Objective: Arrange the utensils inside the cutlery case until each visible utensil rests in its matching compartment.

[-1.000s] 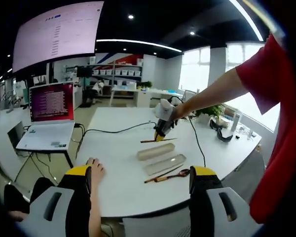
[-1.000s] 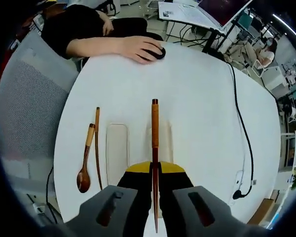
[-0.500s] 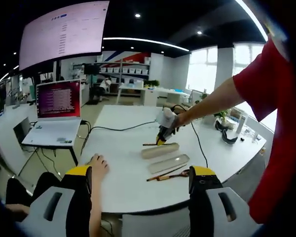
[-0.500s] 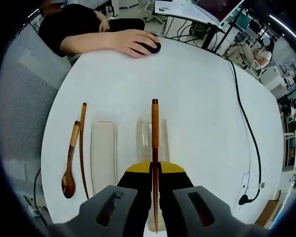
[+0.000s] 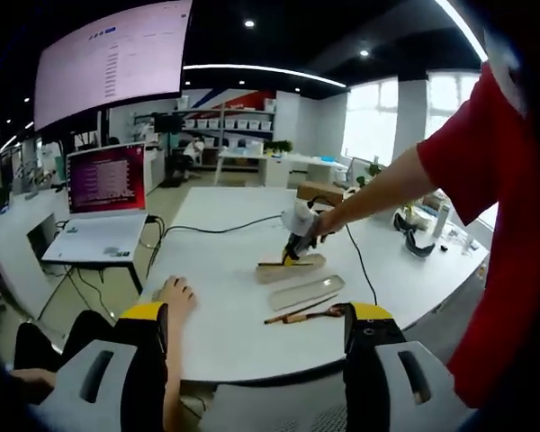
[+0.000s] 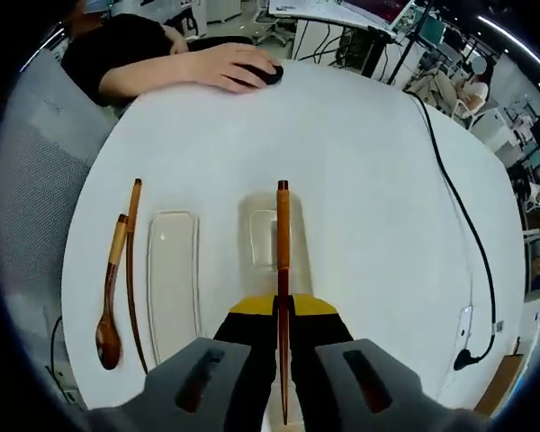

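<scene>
Worktop (image 6: 360,180) white; chopstick (image 6: 283,243) orange-brown; spoon (image 6: 110,297) dark brown; case halves (image 6: 173,288) clear; cable (image 6: 459,225) black; sleeve (image 5: 495,180) red.

I find no legible text: the lines on the large wall screen (image 5: 108,58) and on the laptop screen (image 5: 105,177) are too blurred to make out from my left gripper view

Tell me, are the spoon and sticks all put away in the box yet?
Not yet. Nothing rests in the cutlery case so far. The right gripper is shut on one wooden chopstick, holding it right over the case. The other chopstick and the wooden spoon lie on the white table beside the clear lid. The left gripper is open, holding nothing.
</scene>
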{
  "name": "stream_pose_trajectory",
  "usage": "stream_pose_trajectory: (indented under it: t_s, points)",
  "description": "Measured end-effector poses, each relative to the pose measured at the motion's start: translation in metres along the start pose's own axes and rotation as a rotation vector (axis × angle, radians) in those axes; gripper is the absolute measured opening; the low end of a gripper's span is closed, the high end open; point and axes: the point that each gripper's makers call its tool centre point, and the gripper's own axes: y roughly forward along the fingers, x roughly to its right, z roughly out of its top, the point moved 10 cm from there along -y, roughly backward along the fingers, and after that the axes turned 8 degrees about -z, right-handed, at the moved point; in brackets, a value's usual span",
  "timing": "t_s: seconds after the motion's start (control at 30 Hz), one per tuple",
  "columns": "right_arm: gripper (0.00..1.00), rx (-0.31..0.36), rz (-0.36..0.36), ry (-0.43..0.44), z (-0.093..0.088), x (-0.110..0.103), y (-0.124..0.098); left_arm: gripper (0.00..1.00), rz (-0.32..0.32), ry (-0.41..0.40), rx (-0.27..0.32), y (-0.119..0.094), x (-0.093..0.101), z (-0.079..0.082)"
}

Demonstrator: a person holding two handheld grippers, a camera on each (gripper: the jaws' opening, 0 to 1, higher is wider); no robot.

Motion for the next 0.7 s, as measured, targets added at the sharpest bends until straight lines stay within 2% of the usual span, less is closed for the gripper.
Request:
stream_pose_trajectory:
  t_s: [0.07, 0.1, 0.13, 0.23, 0.33, 0.5, 0.57, 0.7]
  points:
    - [0.01, -0.006, 0.005, 0.029, -0.002, 0.000, 0.007, 0.82, 0.003, 0.003, -0.009, 0.000, 0.001, -0.001]
    - [0.01, -0.032, 0.003, 0.079, -0.003, -0.001, 0.010, 0.82, -0.002, 0.000, -0.014, 0.000, 0.001, -0.001]
    - [0.01, -0.027, -0.005, 0.125, 0.002, -0.002, 0.006, 0.82, -0.003, 0.000, -0.015, 0.000, 0.001, -0.001]
    - [0.01, -0.030, -0.001, 0.128, 0.001, -0.008, 0.008, 0.82, 0.003, 0.009, -0.021, -0.001, 0.001, 0.000]
    - [0.01, -0.065, 0.010, 0.187, -0.004, -0.015, 0.010, 0.82, 0.005, 0.013, -0.018, 0.000, 0.000, 0.002]
    - [0.01, -0.043, 0.008, 0.099, -0.006, -0.024, 0.006, 0.82, 0.001, 0.020, -0.016, 0.002, 0.002, 0.005]
    - [0.01, -0.045, 0.022, 0.130, -0.010, -0.024, 0.007, 0.82, -0.005, 0.026, -0.014, 0.002, 0.005, 0.006]
    - [0.01, -0.038, 0.041, 0.164, -0.011, -0.039, -0.001, 0.82, -0.002, 0.038, -0.024, 0.000, 0.008, 0.006]
